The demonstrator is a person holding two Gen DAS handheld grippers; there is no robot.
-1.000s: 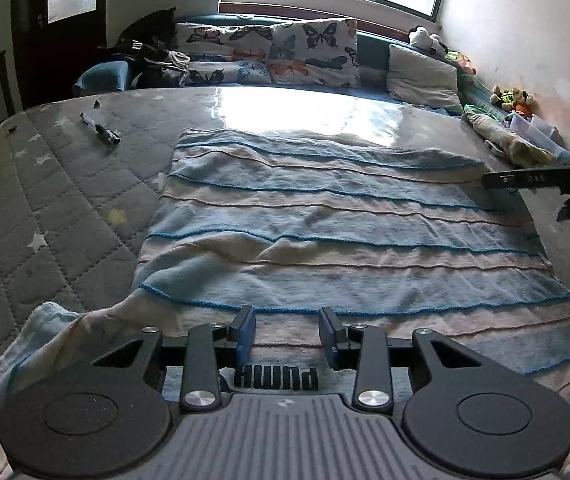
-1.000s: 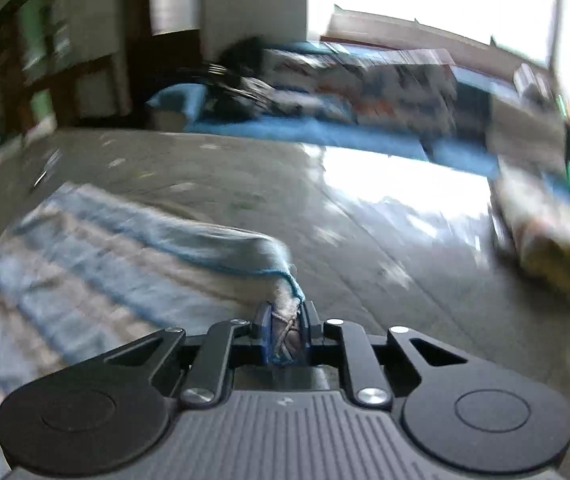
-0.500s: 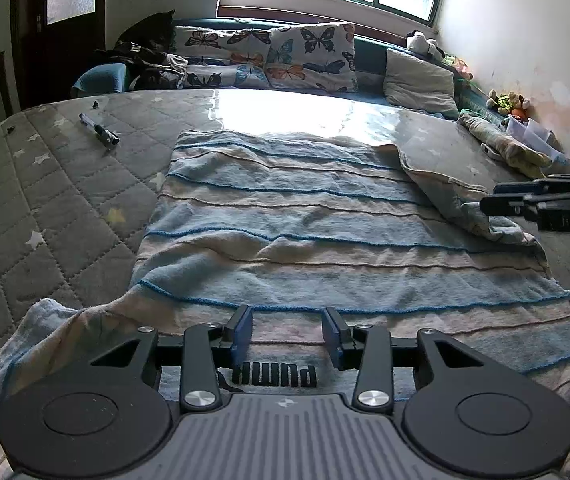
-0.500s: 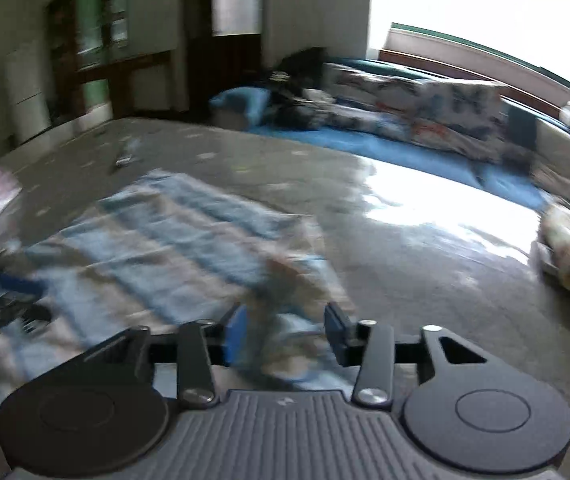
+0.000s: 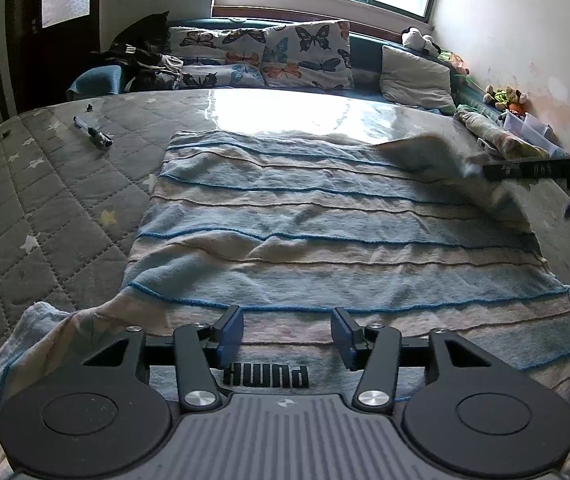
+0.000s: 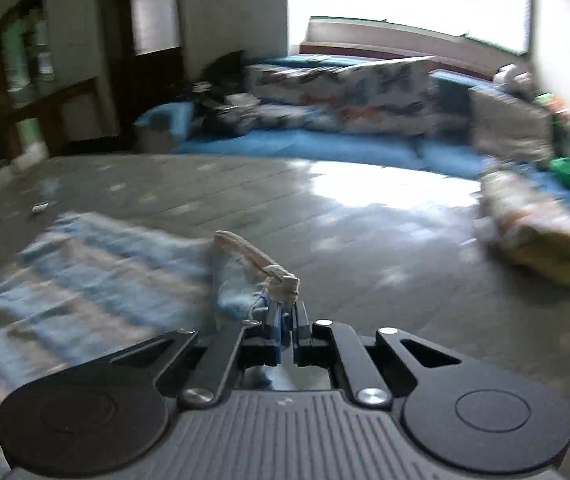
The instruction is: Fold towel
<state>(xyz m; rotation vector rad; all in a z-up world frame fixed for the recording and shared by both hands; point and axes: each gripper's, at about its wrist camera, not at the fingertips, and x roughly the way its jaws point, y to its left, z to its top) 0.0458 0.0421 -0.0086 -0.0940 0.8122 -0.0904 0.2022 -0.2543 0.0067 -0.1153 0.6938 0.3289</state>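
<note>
A blue-and-cream striped towel (image 5: 325, 240) lies spread over the grey quilted bed. My left gripper (image 5: 287, 334) hovers over the towel's near edge with its jaws opening; nothing is pinched between the blue pads, only towel lying beneath them. In the left wrist view my right gripper (image 5: 489, 171) reaches in from the right and holds the towel's far right corner lifted off the bed. The right wrist view shows that gripper (image 6: 285, 320) shut on the towel corner (image 6: 281, 280), which bunches up above the pads.
A pen (image 5: 93, 133) lies on the quilted bed (image 5: 45, 208) at the far left. Butterfly pillows (image 5: 269, 60) and a cushion line the back under the window. A rolled cloth (image 5: 501, 138), soft toys and plastic boxes sit along the right wall.
My right gripper let the towel's far right corner go, opened, then shut on it again and lifted it. My left gripper's jaws have spread wider over the near edge.
</note>
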